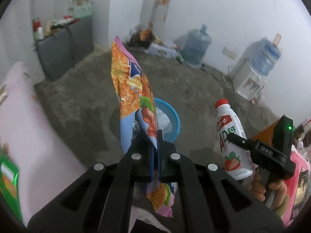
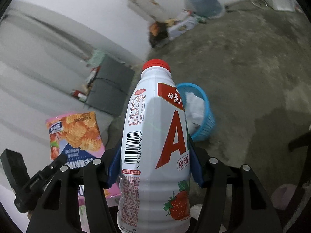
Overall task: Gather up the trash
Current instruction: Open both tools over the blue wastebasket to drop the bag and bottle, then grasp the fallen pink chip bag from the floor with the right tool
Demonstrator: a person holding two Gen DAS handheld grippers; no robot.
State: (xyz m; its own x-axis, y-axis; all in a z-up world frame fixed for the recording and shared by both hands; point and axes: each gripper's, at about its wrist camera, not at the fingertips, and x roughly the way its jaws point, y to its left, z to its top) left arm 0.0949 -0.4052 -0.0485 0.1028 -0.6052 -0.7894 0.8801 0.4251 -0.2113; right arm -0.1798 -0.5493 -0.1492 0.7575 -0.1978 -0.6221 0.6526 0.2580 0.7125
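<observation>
My left gripper (image 1: pixel 155 139) is shut on an orange and pink snack bag (image 1: pixel 132 89), which stands up between the blue pads. My right gripper (image 2: pixel 155 155) is shut on a white strawberry milk bottle (image 2: pixel 153 136) with a red cap, held upright. A blue trash basket (image 1: pixel 171 120) with a white liner stands on the floor just beyond both grippers; it also shows in the right wrist view (image 2: pixel 204 116). The bottle (image 1: pixel 231 139) and right gripper (image 1: pixel 245 147) show at the right of the left view. The snack bag (image 2: pixel 75 134) and left gripper show at the lower left of the right view.
Grey concrete floor (image 1: pixel 87 101) all around. A pink-covered surface (image 1: pixel 25 116) is at the left. A grey cabinet (image 1: pixel 64 48) stands by the wall. A water jug (image 1: pixel 196 44), a water dispenser (image 1: pixel 252 71) and a pile of litter (image 1: pixel 147 38) line the far wall.
</observation>
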